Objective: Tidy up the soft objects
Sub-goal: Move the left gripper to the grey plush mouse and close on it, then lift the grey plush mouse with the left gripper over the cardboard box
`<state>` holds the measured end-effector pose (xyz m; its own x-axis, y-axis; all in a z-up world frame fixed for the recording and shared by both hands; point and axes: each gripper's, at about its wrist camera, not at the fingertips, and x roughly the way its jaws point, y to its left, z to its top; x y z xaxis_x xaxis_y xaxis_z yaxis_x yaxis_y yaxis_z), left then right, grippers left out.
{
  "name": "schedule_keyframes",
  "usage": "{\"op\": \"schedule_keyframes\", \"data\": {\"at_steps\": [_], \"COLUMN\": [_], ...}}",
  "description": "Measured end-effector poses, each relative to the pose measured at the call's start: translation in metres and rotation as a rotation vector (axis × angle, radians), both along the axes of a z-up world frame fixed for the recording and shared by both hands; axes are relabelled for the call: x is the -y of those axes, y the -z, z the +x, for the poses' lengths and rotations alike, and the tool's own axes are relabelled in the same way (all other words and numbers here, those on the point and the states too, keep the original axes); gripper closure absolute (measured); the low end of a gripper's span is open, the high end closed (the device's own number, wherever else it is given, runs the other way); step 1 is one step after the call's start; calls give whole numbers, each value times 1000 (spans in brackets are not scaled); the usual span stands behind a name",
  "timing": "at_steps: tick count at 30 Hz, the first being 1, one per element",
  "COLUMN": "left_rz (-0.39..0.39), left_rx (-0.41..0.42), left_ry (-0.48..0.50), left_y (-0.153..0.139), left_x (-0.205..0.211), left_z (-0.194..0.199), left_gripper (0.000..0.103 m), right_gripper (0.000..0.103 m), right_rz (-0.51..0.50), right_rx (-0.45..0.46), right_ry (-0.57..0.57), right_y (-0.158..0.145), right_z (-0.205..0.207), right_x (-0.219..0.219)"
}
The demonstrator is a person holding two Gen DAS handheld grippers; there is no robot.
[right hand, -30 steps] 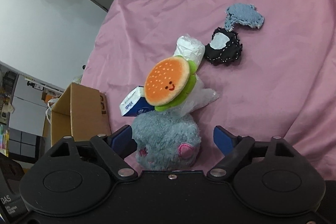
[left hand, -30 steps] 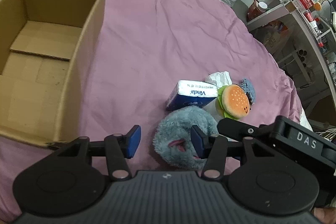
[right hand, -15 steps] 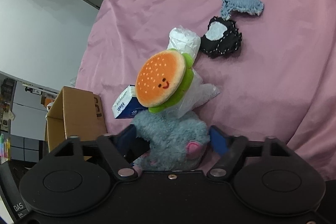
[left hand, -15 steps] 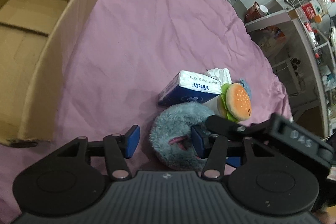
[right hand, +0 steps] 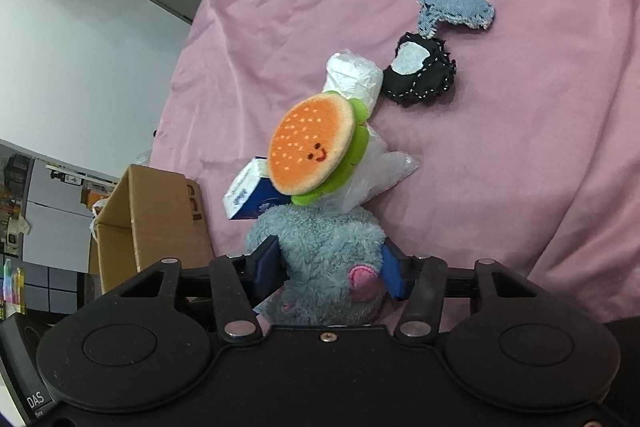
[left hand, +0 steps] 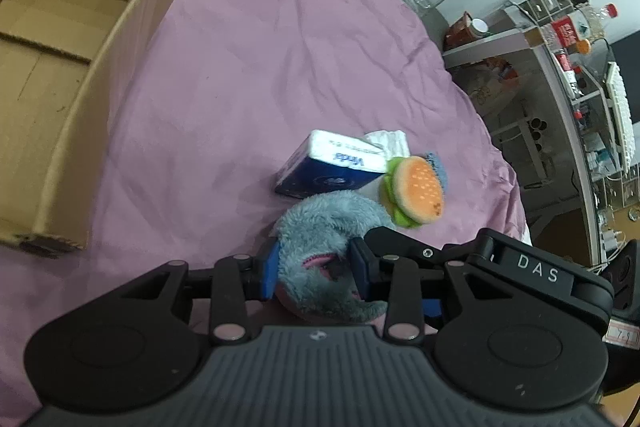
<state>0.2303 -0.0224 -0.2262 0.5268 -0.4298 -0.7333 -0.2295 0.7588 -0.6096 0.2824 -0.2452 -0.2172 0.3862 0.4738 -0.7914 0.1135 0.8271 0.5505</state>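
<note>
Both the left gripper (left hand: pixel 315 274) and right gripper (right hand: pixel 329 267) have jaws clamped on the grey plush (right hand: pixel 328 251).

**Soft things counted**

Lying on the pink cloth (right hand: pixel 500 167) are two plush toys, a grey one (right hand: pixel 328 251) and a burger (right hand: pixel 312 147), one tissue pack (left hand: pixel 336 167), one plastic bag (right hand: pixel 376 175), two fabric scraps, denim (right hand: pixel 456 7) and black (right hand: pixel 424 75). One cardboard box (left hand: pixel 80 59) is sitting beside them.
</note>
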Motion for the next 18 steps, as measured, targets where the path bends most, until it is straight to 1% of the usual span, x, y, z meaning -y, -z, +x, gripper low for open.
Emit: {"op": "schedule_keyframes", "data": {"at_steps": [3, 8, 13, 18], "left_rz": [1, 36, 43, 48], "left_rx": [20, 34, 56, 99], "left_ry": [4, 10, 3, -14], "left_y": [-10, -29, -44, -62], "left_x": [0, 2, -1, -5], "left_z": [-3, -12, -22, -35], "left_gripper": [66, 67, 69, 69], "right_gripper": [51, 51, 52, 52], "right_rz": [5, 33, 34, 36], "right_rx": [27, 31, 67, 113], "right_ry": [-4, 2, 3, -12], "right_y": [-10, -22, -37, -54], "right_z": [-6, -16, -28, -39], "right_x": [1, 2, -3, -13]}}
